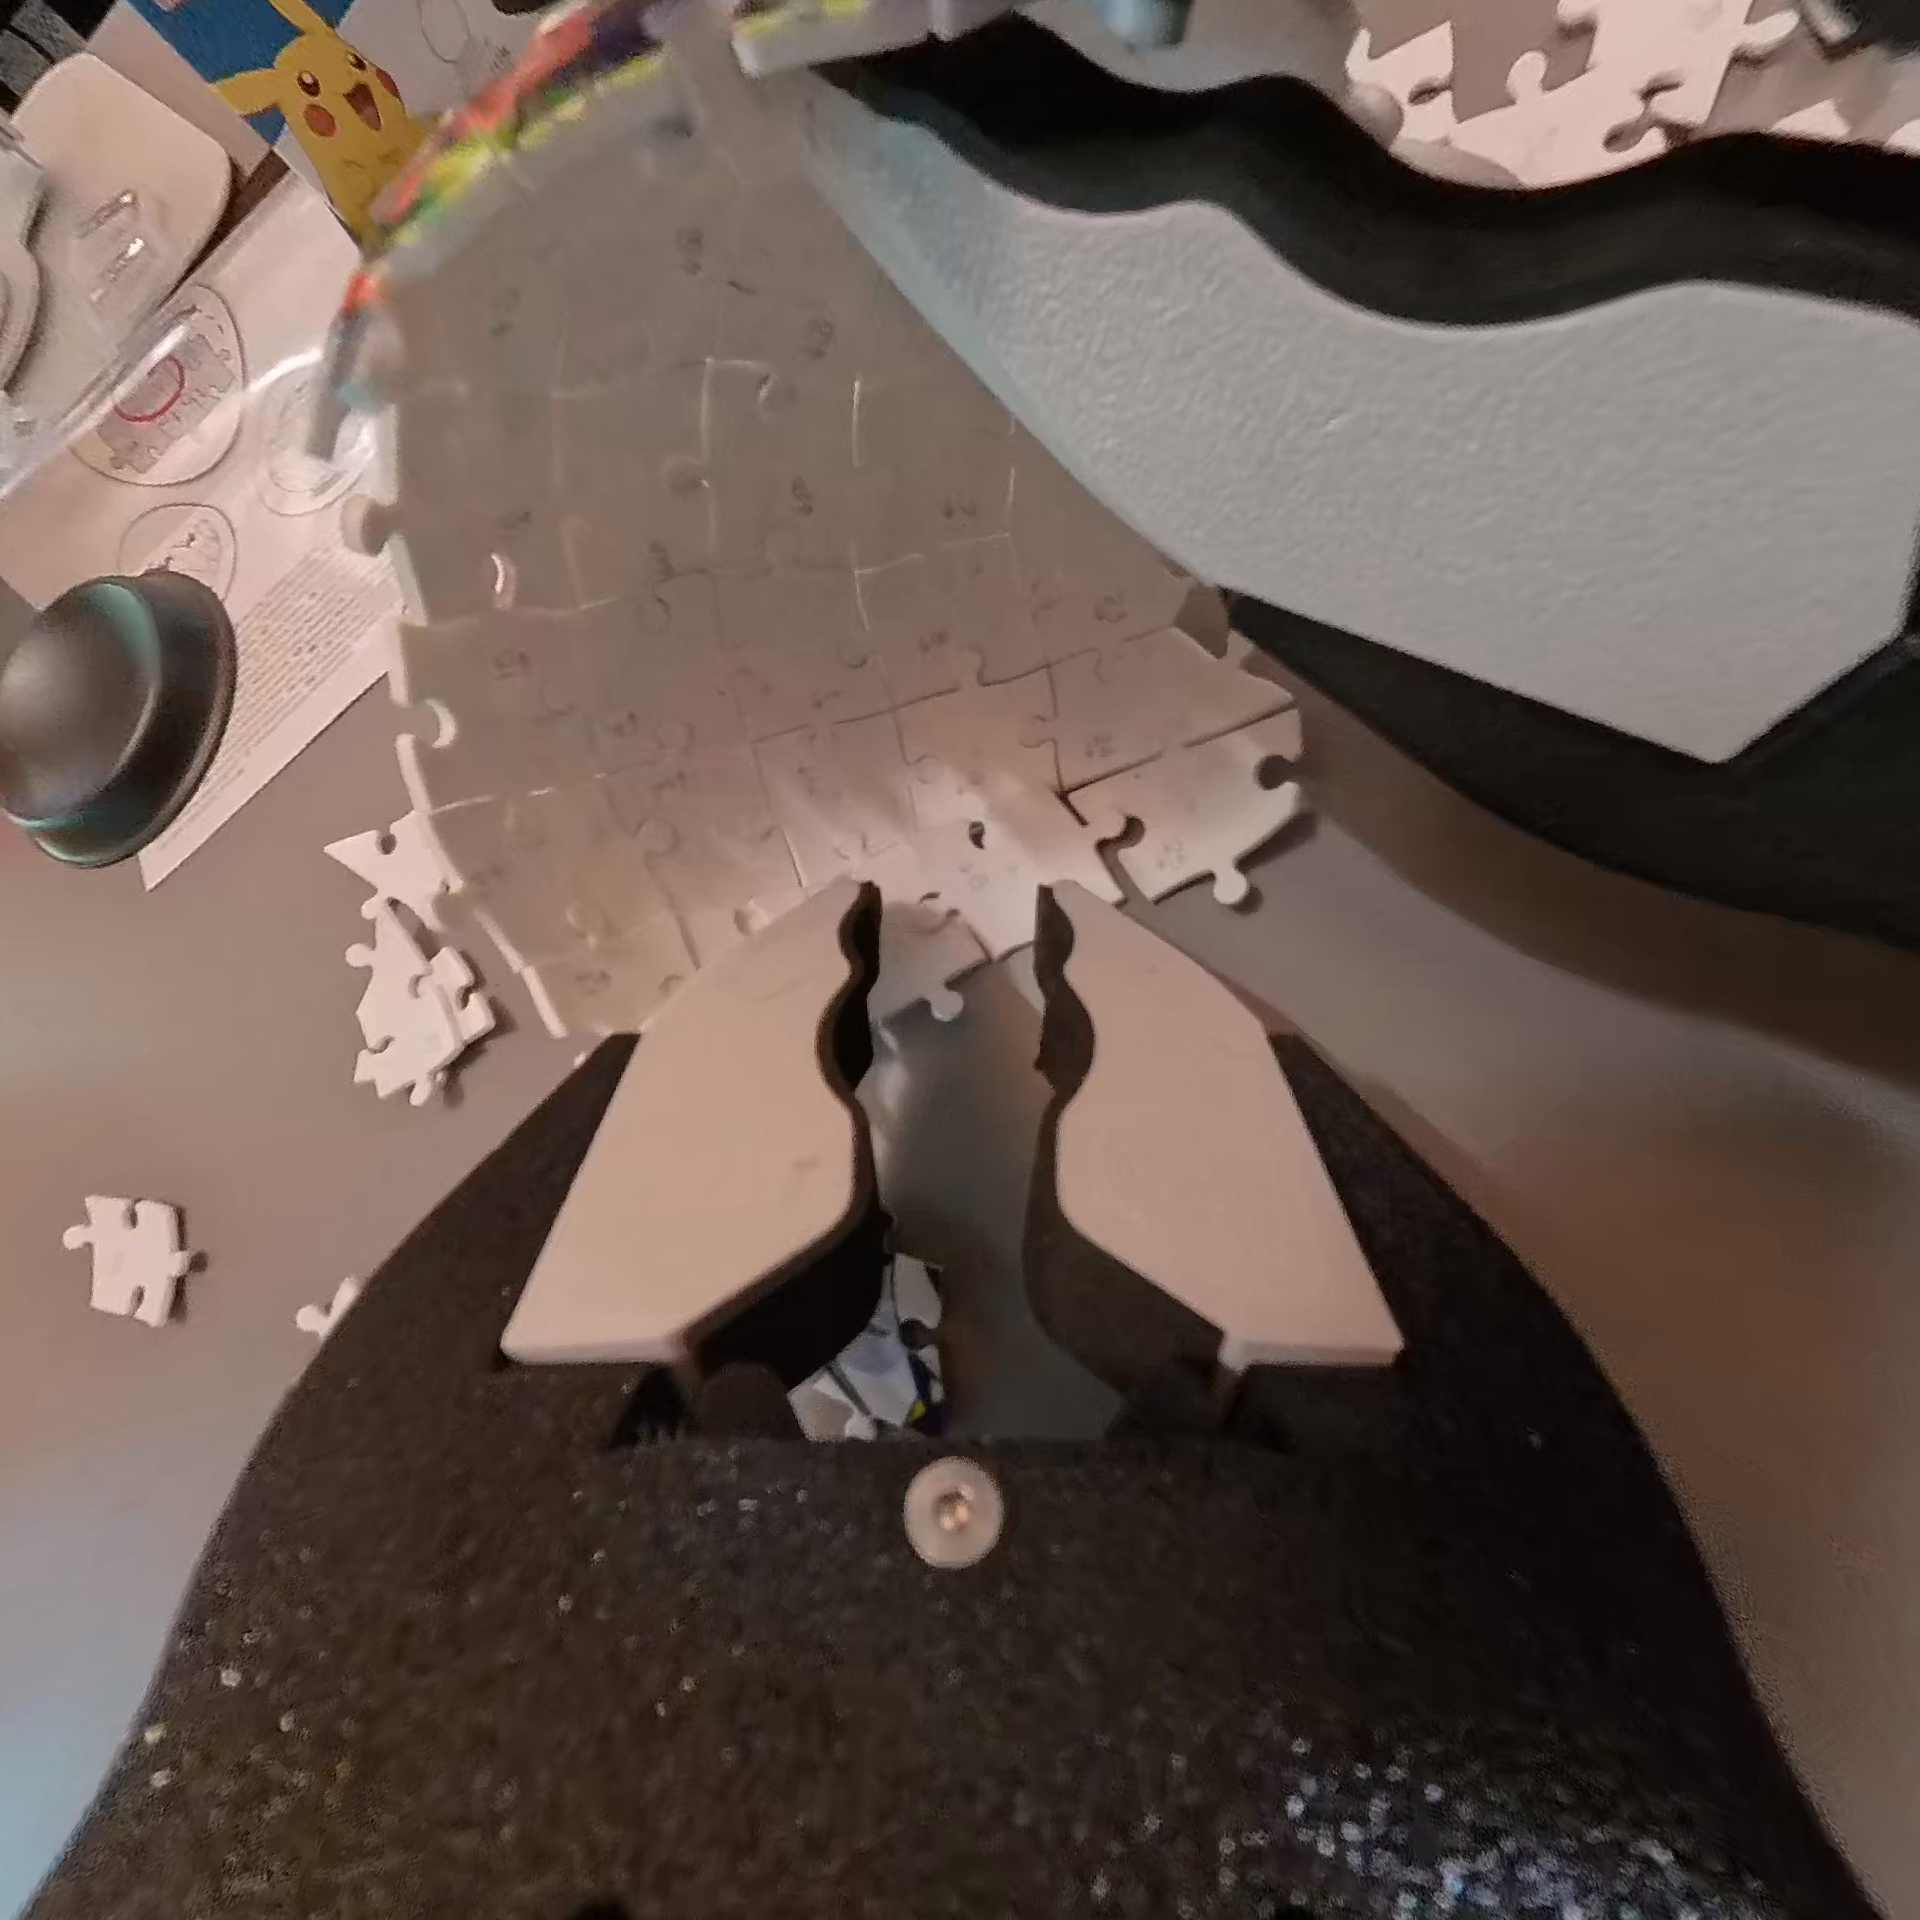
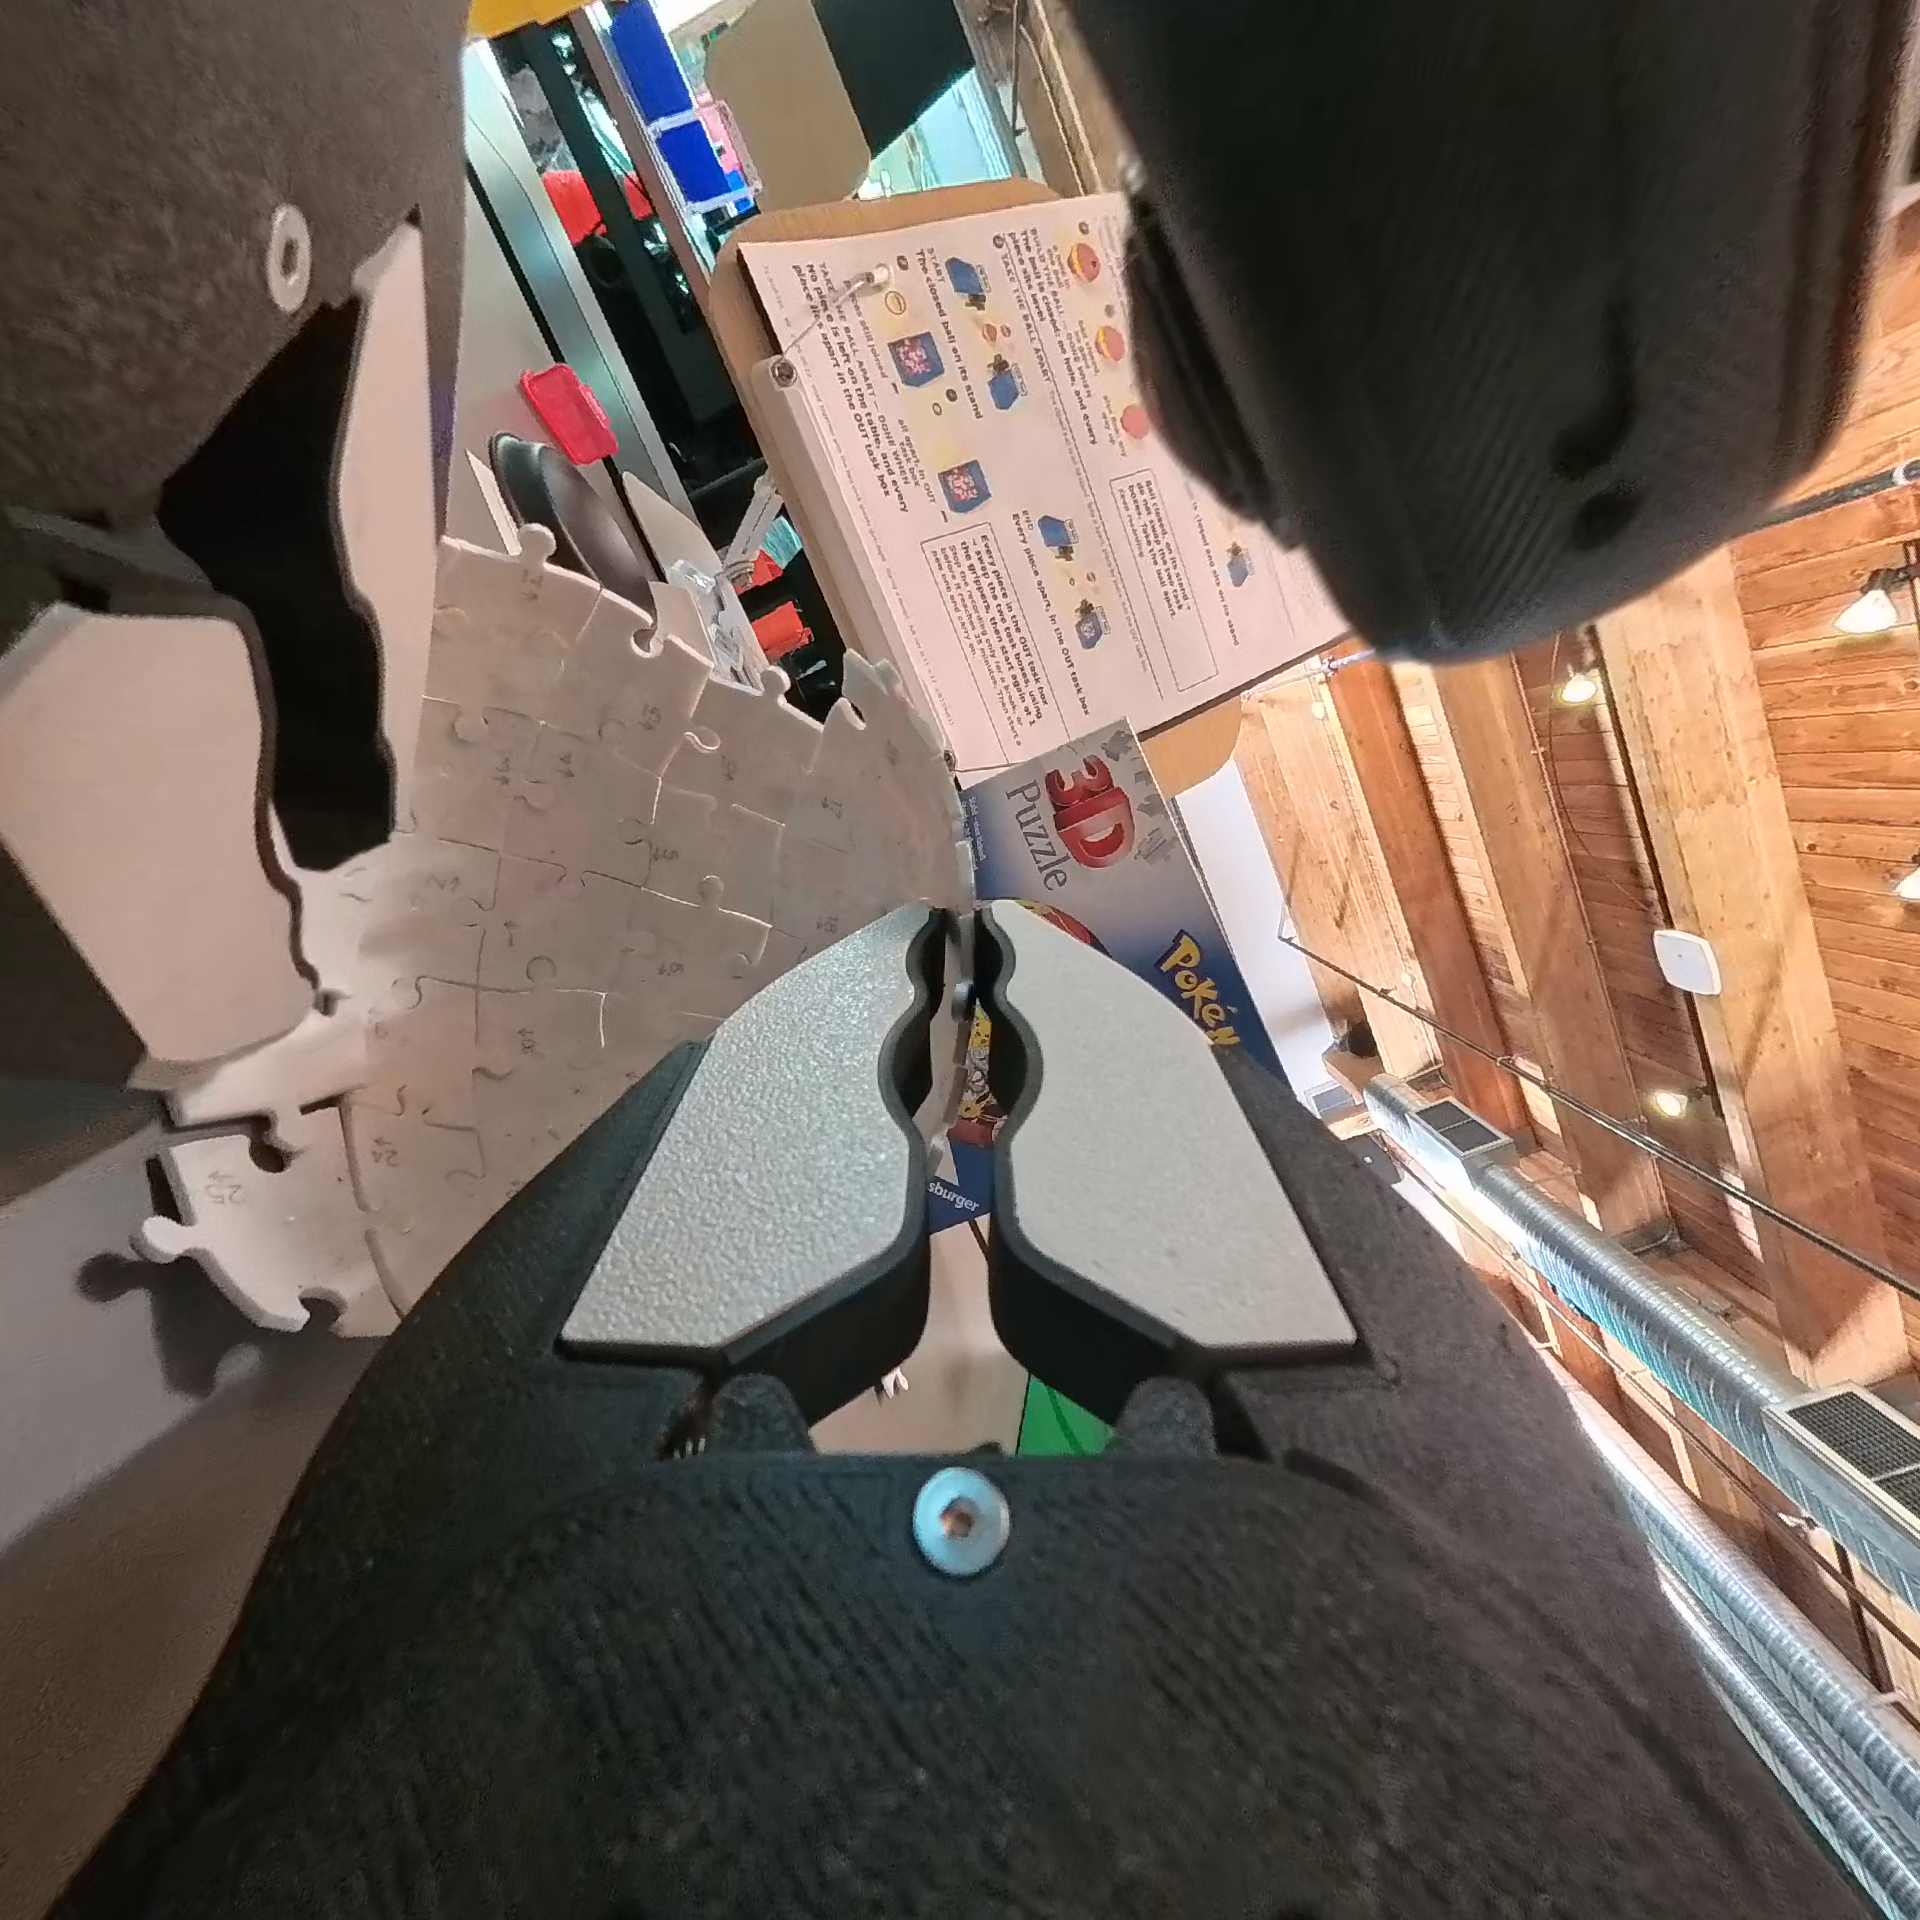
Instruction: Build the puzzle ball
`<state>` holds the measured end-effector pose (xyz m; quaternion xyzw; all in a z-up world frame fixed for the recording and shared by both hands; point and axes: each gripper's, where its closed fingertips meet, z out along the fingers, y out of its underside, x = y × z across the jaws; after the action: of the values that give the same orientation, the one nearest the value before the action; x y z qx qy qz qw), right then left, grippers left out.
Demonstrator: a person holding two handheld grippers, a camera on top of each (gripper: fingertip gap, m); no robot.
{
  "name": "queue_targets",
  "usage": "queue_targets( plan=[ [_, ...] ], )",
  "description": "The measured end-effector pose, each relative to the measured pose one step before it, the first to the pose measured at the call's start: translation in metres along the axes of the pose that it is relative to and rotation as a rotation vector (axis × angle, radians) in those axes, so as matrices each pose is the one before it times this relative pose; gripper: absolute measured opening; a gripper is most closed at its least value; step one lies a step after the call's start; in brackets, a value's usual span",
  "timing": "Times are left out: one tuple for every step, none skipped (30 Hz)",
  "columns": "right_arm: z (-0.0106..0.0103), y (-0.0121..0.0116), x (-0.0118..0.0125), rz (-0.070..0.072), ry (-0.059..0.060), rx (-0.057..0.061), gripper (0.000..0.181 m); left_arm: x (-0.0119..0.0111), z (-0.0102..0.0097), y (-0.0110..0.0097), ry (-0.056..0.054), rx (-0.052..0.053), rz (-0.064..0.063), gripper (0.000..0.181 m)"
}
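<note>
Left wrist view: the left gripper (image 1: 956, 914) points at the lower rim of a curved puzzle shell (image 1: 727, 582), the partly built puzzle ball, seen from its pale unprinted inner side. Its jaws stand parted with a clear gap between them; the shell's lowest pieces lie in or just past that gap, and contact cannot be confirmed, so the left gripper reads as released. The shell's printed outer face shows only as a coloured edge at upper left. The right gripper (image 1: 1351, 436) enters from the upper right, large and close, over the shell's upper edge. On the grey worktop (image 1: 187, 1039) lie loose puzzle pieces (image 1: 416, 997) just beside the shell's left edge, with a single piece (image 1: 130, 1252) farther left. A printed instruction sheet (image 1: 281, 675), a dark round object (image 1: 104, 717) and clear plastic parts (image 1: 156, 364) occupy the upper left.

Right wrist view: the right gripper (image 2: 966, 966) is clenched on the thin rim of the puzzle shell (image 2: 582, 883), which fans out to the left. The left gripper (image 2: 208, 623) appears at the far left against the shell's opposite edge. Behind stand the blue puzzle box (image 2: 1101, 862) and a task sheet on a board (image 2: 1018, 488); timber walls and a metal duct fill the right side.
</note>
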<state>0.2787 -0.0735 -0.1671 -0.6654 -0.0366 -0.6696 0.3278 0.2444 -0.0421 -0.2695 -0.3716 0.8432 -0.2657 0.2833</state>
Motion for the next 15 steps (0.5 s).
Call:
queue_targets(
  plan=[
    [0.00007, 0.00008, -0.00007, 0.0007, -0.0003, -0.0002, 0.005, -0.00010, 0.00006, 0.00033, 0.0009, -0.0024, 0.0041, 0.028],
    [0.00011, 0.00003, 0.00001, -0.0004, 0.0000, -0.0004, 0.006, 0.00066, 0.00002, -0.00007, 0.0072, 0.0023, 0.0014, 0.028],
    [0.00001, -0.00002, -0.00007, 0.0004, -0.0003, 0.0001, 0.006, 0.00020, -0.00011, 0.00010, 0.0042, 0.0015, -0.0021, 0.028],
    [-0.00001, 0.00003, 0.00008, -0.0005, 0.0003, -0.0002, 0.006, 0.00021, -0.00006, 0.00021, 0.0041, -0.0005, -0.0048, 0.028],
    [0.00006, 0.00007, 0.00009, 0.0009, 0.0001, 0.0002, 0.005, 0.00086, -0.00019, -0.00023, 0.0088, 0.0012, -0.0045, 0.028],
    [0.00006, 0.00010, -0.00011, 0.0011, -0.0003, -0.0004, 0.006, 0.00086, -0.00047, -0.00120, 0.0073, 0.0070, -0.0063, 0.028],
    [0.00010, 0.00023, -0.00004, 0.0006, -0.0001, -0.0010, 0.006, 0.00022, -0.00075, -0.00200, 0.0039, 0.0121, -0.0072, 0.027],
    [0.00003, 0.00015, 0.00000, 0.0007, 0.0000, -0.0002, 0.005, 0.00007, -0.00045, -0.00203, 0.0031, 0.0120, -0.0062, 0.024],
    [0.00000, -0.00003, 0.00005, 0.0013, 0.0001, 0.0006, 0.005, -0.00007, 0.00001, -0.00087, 0.0019, 0.0037, -0.0052, 0.022],
    [-0.00001, 0.00002, 0.00001, -0.0002, 0.0000, -0.0001, 0.005, -0.00026, 0.00047, 0.00054, 0.0007, -0.0065, -0.0030, 0.019],
    [0.00011, 0.00003, -0.00012, -0.0006, -0.0003, -0.0001, 0.006, 0.00088, 0.00065, 0.00126, 0.0078, -0.0112, 0.0033, 0.013],
    [-0.00003, -0.00032, -0.00010, -0.0011, 0.0001, 0.0008, 0.005, 0.00152, 0.00069, 0.00133, 0.0113, -0.0105, 0.0057, 0.007],
    [-0.00004, -0.00013, 0.00002, -0.0002, 0.0001, 0.0006, 0.005, 0.00026, 0.00070, 0.00119, 0.0002, -0.0100, 0.0008, 0.005],
    [0.00004, -0.00004, -0.00011, -0.0003, 0.0000, 0.0000, 0.005, -0.00030, 0.00093, 0.00148, -0.0039, -0.0116, 0.0004, 0.005],
    [-0.00005, 0.00007, -0.00001, 0.0002, -0.0003, 0.0000, 0.005, -0.00013, 0.00078, 0.00051, -0.0021, -0.0044, 0.0010, 0.005]
  ],
)
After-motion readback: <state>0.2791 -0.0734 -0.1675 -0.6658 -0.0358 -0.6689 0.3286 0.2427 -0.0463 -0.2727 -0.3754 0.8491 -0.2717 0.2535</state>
